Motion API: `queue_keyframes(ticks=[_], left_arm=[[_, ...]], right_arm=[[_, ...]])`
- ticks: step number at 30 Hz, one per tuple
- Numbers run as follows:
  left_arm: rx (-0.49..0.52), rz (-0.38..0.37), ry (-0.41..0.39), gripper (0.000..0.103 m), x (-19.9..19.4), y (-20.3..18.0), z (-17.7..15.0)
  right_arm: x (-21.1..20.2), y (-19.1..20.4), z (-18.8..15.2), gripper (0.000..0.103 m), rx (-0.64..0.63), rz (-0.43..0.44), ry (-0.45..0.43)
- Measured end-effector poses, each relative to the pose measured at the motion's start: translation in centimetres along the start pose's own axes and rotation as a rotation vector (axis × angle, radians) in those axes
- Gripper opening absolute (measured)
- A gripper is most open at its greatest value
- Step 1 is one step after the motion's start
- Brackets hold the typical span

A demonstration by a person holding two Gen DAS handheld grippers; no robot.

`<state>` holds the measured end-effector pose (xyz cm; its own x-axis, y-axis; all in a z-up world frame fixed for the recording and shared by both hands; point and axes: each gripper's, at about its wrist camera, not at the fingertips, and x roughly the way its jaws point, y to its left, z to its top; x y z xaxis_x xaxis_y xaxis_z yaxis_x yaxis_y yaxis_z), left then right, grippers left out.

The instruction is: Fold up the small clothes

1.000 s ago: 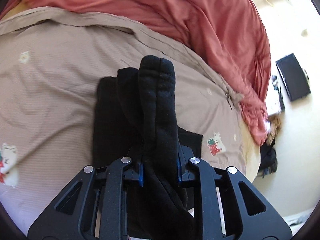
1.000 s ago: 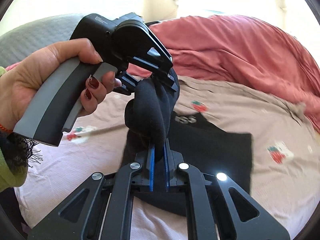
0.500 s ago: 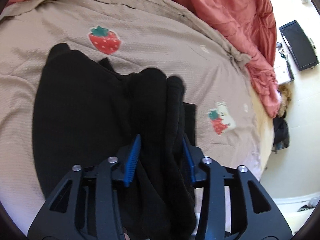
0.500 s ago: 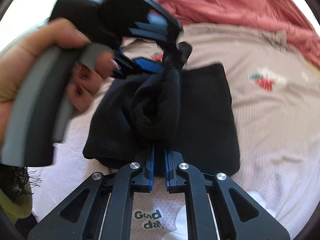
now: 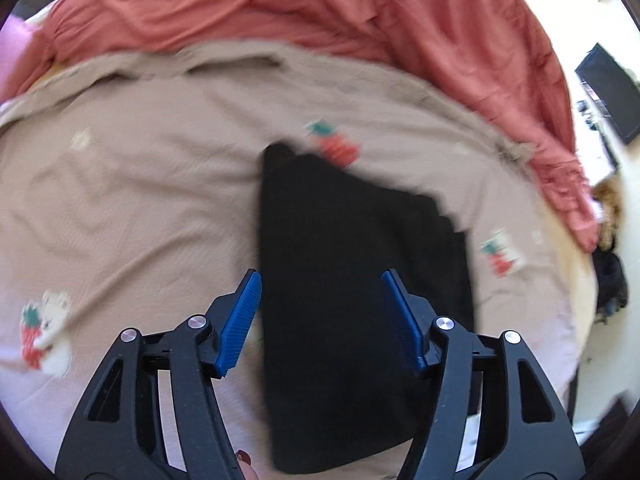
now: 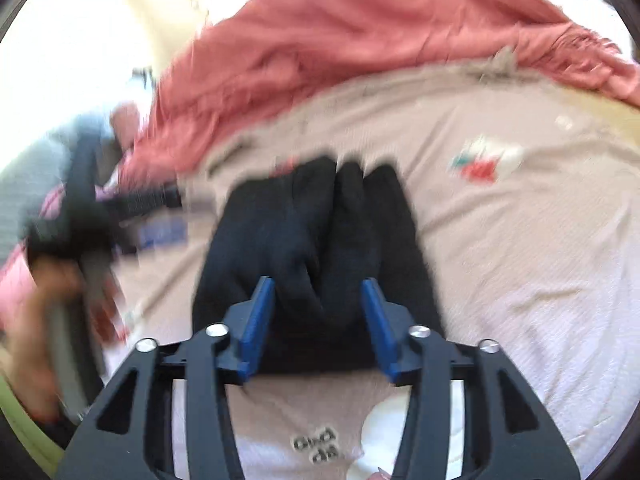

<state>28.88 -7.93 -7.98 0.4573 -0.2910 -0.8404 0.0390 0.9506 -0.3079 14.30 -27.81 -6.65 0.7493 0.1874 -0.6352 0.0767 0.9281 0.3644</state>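
Left gripper (image 5: 322, 320) fingers wide apart, gripping nothing, above black folded garment (image 5: 352, 300). Right gripper (image 6: 318, 320) fingers also spread wide, garment's bunched near edge between them; contact unclear through blur. Garment lies flat on beige printed bedspread (image 5: 140, 200), mid-bed. Red blanket (image 5: 320, 12) heaped along bed's far edge.

One black garment (image 5: 360, 288) lies on one beige sheet (image 5: 140, 200), one red blanket (image 5: 320, 12) lies beyond the garment, and two strawberry prints (image 5: 336, 146) (a third includes a bear) sit beside it.
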Motion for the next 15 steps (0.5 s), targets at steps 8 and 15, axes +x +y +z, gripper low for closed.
queue_keyframes(ticks=[8, 15], left_arm=[[0.156, 0.067, 0.018, 0.056, 2.0, -1.2, -3.6], [0.259, 0.128, -0.023, 0.053, 1.9, -2.6, -4.4]], right_arm=[[3.8, -2.8, 4.8, 0.067, -0.021, 0.068, 0.059], [9.3, -4.4, 5.2, 0.067, 0.052, 0.171, 0.244]])
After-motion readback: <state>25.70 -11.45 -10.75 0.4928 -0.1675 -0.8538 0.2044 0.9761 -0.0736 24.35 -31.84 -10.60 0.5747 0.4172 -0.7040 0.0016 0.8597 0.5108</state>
